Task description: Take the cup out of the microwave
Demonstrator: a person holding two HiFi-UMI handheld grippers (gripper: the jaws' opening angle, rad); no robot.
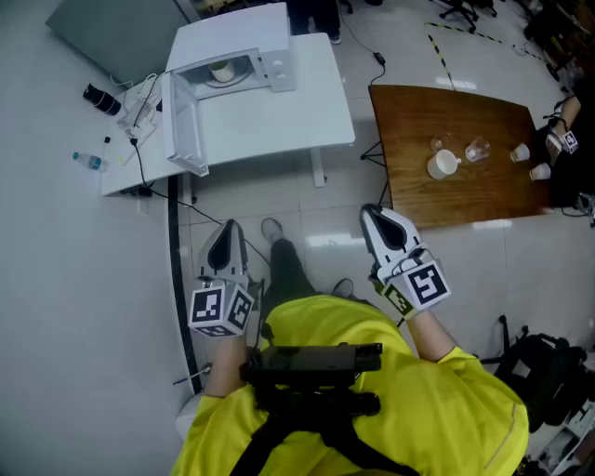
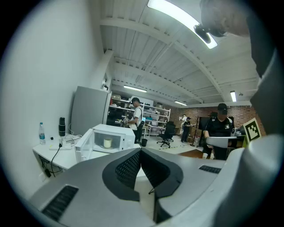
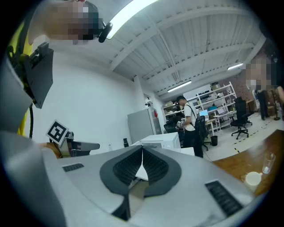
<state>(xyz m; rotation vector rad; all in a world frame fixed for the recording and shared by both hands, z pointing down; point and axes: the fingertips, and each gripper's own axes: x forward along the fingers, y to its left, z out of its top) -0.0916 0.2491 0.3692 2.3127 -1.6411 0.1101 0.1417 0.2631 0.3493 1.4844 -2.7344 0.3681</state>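
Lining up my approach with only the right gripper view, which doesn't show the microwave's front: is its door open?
Observer: Yes. In the head view the microwave has its door swung wide open.
Operator: Anything inside?
Observer: A pale cup stands upright in the cavity, clear in the left gripper view.
Operator: And the tool I can't see?
Observer: The left gripper has its jaws together with nothing between them, well short of the microwave.

Microwave point(image 1: 251, 56) door point(image 1: 181, 125) stands wide open, left of the cavity. Cavity mouth is free, only the cup point(image 1: 221, 71) inside. White worktop point(image 1: 279, 112) in front is bare. Floor point(image 1: 307, 204) approach is open, with a cable point(image 1: 174, 242) left and the wooden worktop point(image 1: 456, 200) right.
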